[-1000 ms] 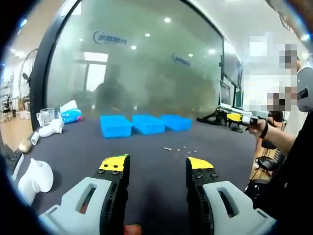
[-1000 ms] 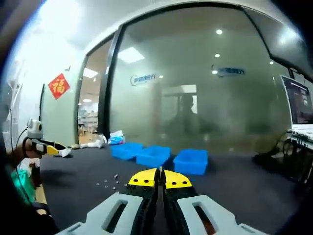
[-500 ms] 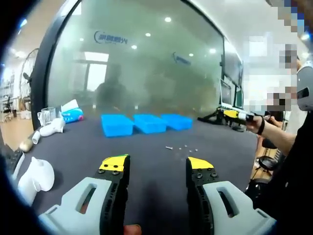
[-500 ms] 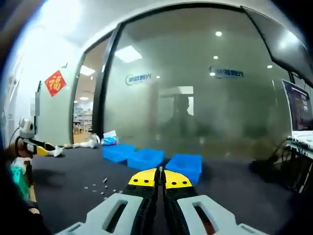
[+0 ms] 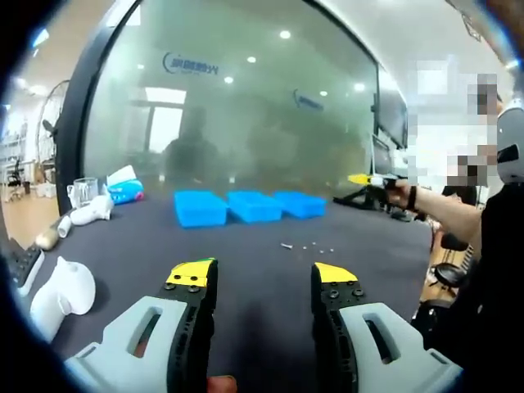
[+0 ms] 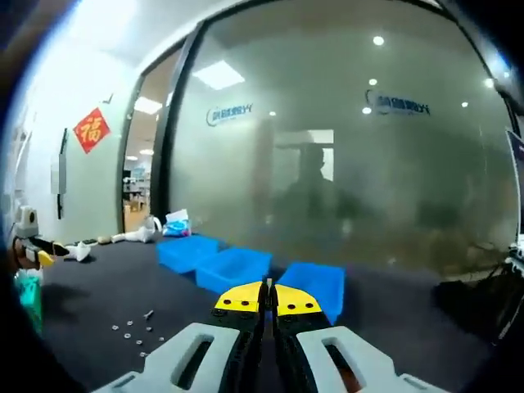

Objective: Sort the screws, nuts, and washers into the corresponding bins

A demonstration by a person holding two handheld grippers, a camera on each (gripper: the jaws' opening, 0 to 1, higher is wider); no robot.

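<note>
In the left gripper view my left gripper [image 5: 264,278] is spread and empty; the fasteners [image 5: 306,246] lie at centre, the three blue bins [image 5: 248,206] beyond. In the right gripper view my right gripper [image 6: 267,298] is pressed together, the fasteners [image 6: 135,332] lower left; so small, I could pinch several or miss.

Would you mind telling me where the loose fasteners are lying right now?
In the left gripper view the loose fasteners lie scattered on the dark table, in front of the three blue bins, slightly right of centre.
</note>
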